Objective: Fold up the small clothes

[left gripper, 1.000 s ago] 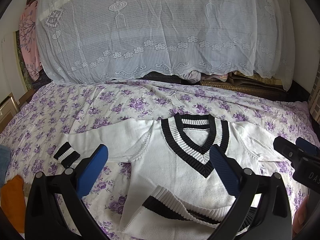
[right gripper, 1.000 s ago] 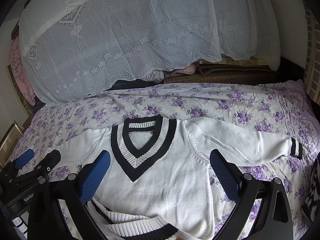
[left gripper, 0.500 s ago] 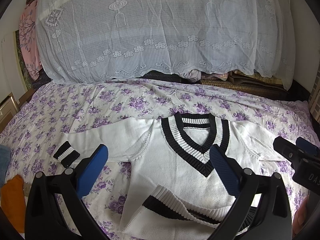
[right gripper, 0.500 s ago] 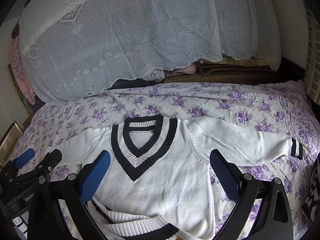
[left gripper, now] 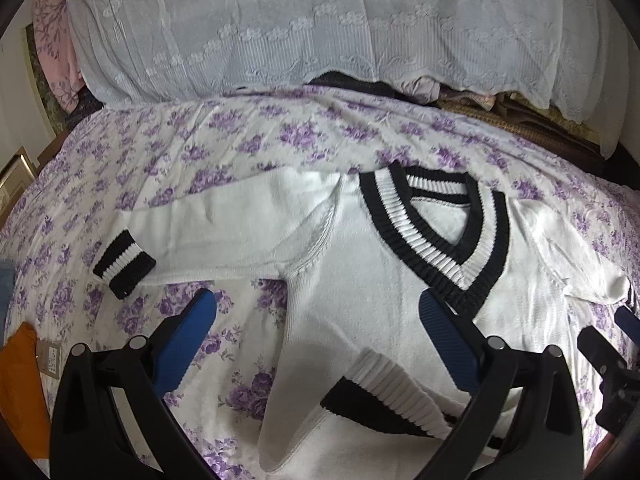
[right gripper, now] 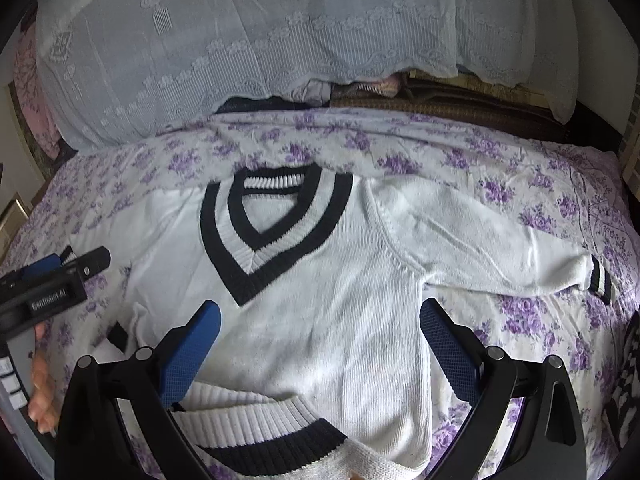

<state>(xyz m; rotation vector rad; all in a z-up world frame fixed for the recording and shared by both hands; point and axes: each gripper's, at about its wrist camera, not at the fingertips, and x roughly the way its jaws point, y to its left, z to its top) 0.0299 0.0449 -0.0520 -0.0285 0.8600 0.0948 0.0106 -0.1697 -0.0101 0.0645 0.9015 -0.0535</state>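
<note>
Spread front-up, the white sweater [left gripper: 360, 280] lies on the purple-flowered bedsheet [left gripper: 240, 140], and everything else places itself around it. Its black-and-white V-neck collar [left gripper: 436, 232] points toward the cameras, with the lace-covered pile [left gripper: 320, 20] beyond the collar at the far side of the sheet. One sleeve stretches flat to the left of the body and ends in a striped cuff [left gripper: 124, 264] resting on the sheet; the other sleeve [right gripper: 500, 248] runs out to the right, its cuff near the sheet's edge. The ribbed hem [right gripper: 260, 432] is turned up over the lower body of the sweater, nearest the cameras.

The left gripper [left gripper: 316, 340] hovers above the sweater's left side, its blue-padded fingers spread wide with nothing between them: one finger sits over bare sheet just below the left sleeve, the other over the body just below the point of the collar. The right gripper [right gripper: 320, 344] hangs over the lower middle of the sweater, jaws equally wide apart and empty, one finger above the white knit and the other at the sweater's right side seam. In the right wrist view a hand [right gripper: 40, 392] holds the left tool beside the sweater's left sleeve. An orange cloth [left gripper: 20, 380] lies on the sheet, well apart from the left cuff.
</note>
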